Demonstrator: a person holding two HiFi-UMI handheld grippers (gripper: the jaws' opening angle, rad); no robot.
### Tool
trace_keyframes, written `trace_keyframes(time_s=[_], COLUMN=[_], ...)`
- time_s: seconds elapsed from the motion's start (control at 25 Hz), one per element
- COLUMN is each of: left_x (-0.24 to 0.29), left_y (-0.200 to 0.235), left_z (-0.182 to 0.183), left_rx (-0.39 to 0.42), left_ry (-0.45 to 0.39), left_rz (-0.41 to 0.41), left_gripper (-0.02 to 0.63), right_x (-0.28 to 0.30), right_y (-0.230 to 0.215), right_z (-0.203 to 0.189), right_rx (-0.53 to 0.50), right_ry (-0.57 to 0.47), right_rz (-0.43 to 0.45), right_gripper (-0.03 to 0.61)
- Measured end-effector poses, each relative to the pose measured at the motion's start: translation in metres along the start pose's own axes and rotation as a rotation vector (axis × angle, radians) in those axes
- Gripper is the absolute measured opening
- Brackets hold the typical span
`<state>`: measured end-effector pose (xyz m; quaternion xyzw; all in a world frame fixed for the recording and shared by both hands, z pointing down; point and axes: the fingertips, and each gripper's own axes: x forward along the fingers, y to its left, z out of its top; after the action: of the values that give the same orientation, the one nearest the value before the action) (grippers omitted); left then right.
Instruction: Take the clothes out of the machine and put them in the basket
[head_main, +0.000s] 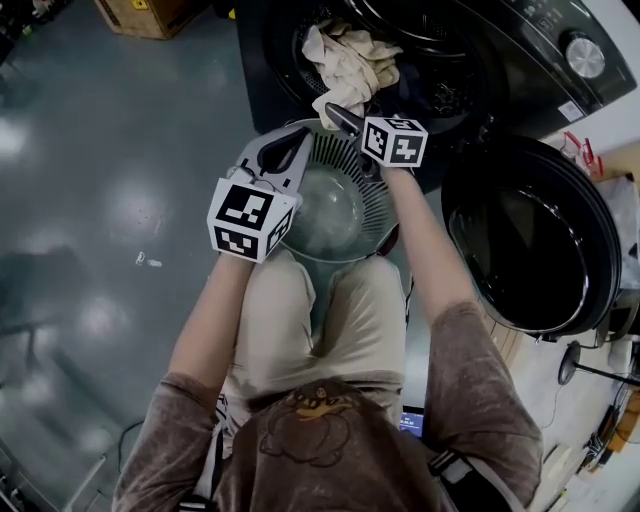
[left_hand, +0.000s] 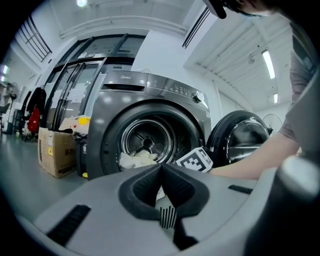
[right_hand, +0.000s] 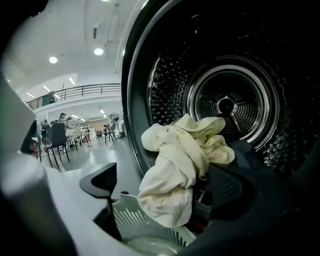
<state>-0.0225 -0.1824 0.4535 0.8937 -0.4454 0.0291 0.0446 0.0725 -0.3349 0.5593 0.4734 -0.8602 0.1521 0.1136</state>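
A cream cloth (head_main: 350, 60) hangs out of the open drum mouth of the grey machine (left_hand: 150, 107), draping over its lip toward the pale slatted basket (head_main: 385, 200) on the person's lap. My right gripper (head_main: 345, 120) is open, its two jaws standing wide on either side of the cloth's (right_hand: 175, 165) hanging end, just above the basket's rim (right_hand: 145, 220). My left gripper (head_main: 298, 142) is at the basket's near-left rim with its jaws together; basket slats (left_hand: 168, 216) show pinched between them. Something dark lies in the drum behind the cloth.
The round machine door (head_main: 530, 240) stands swung open to the right. The perforated drum (right_hand: 227, 105) is deep behind the cloth. A cardboard box (left_hand: 57, 150) sits on the grey floor left of the machine. Chairs and tables stand far off at the left.
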Motion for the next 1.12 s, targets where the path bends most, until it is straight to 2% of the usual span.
trace_keyframes(time_s=[0.2, 0.36, 0.48, 0.68, 0.88, 0.96, 1.12], left_x=[0.001, 0.000, 0.002, 0.010, 0.010, 0.008, 0.005], left_y=[0.000, 0.004, 0.004, -0.006, 0.000, 0.002, 0.009], left_z=[-0.004, -0.008, -0.010, -0.013, -0.015, -0.015, -0.015], left_rx=[0.012, 0.001, -0.016, 0.006, -0.029, -0.025, -0.024], left_ry=[0.018, 0.022, 0.029, 0.047, 0.042, 0.040, 0.041], left_rz=[-0.009, -0.011, -0.022, -0.060, -0.042, -0.031, 0.004], left_gripper=[0.008, 0.008, 0.008, 0.008, 0.008, 0.008, 0.008], right_x=[0.026, 0.039, 0.042, 0.039, 0.030, 0.023, 0.003], right_y=[-0.014, -0.022, -0.027, -0.035, -0.034, -0.031, -0.017], right_z=[0.010, 0.002, 0.001, 0.001, 0.003, 0.007, 0.014], right_rx=[-0.020, -0.061, -0.054, -0.040, -0.023, -0.038, -0.079], right_ry=[0.005, 0.049, 0.049, 0.061, 0.054, 0.050, 0.052], right_rz=[-0.014, -0.059, -0.096, -0.145, -0.141, -0.129, -0.104], right_gripper=[0.552, 0.497, 0.450, 0.249, 0.085, 0.053, 0.037])
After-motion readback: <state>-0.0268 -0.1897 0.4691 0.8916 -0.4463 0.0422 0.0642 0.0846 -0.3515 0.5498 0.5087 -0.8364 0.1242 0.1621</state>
